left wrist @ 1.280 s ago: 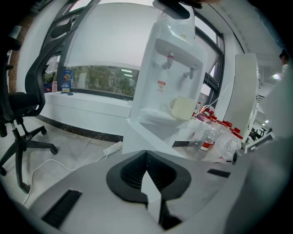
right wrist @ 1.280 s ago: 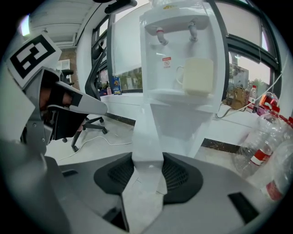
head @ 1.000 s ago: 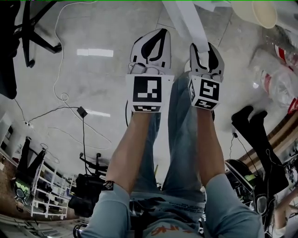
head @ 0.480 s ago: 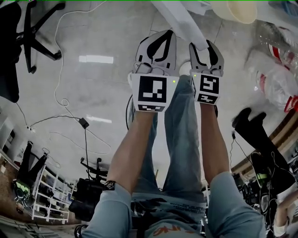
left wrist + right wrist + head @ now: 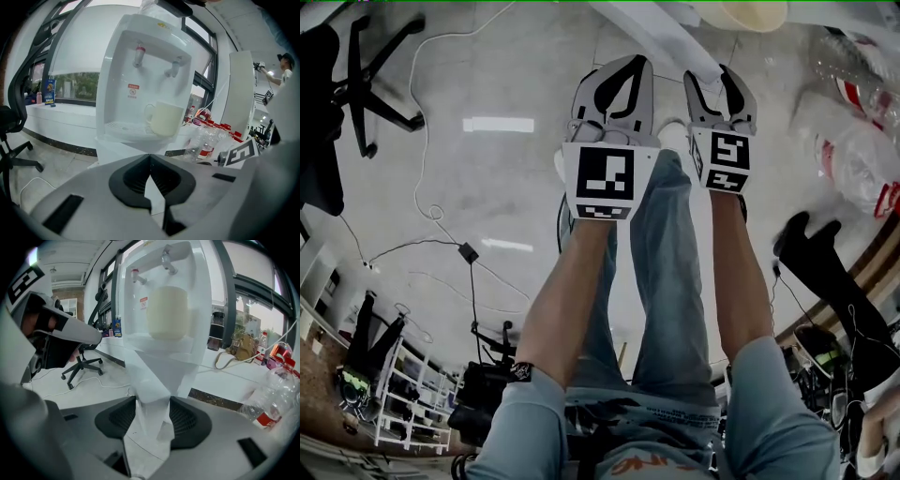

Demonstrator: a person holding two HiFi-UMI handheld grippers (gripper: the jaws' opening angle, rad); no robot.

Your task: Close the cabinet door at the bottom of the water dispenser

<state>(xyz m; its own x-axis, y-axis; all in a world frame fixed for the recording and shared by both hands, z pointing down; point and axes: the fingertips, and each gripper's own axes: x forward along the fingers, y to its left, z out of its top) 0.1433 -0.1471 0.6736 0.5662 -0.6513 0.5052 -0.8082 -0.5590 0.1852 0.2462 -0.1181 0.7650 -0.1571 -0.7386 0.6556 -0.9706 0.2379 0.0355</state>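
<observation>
so, right gripper (image 5: 152,403) jaws, just widened, straddle the thin white cabinet door (image 5: 159,376); left gripper (image 5: 150,157) pinched empty. push squarely, steadily toward the white plastic water dispenser (image 5: 140,93).

Water dispenser (image 5: 145,79) stands directly ahead of the left gripper (image 5: 617,73); mug (image 5: 164,118) sits on its drip tray; bottles (image 5: 202,140) lie ahead to that gripper's right, office chair (image 5: 14,117) to its left; cabinet door (image 5: 152,399) stands between the jaws of the right gripper (image 5: 719,82), which have just been opening, apparently touching both pads; left gripper is just beside the right.
</observation>
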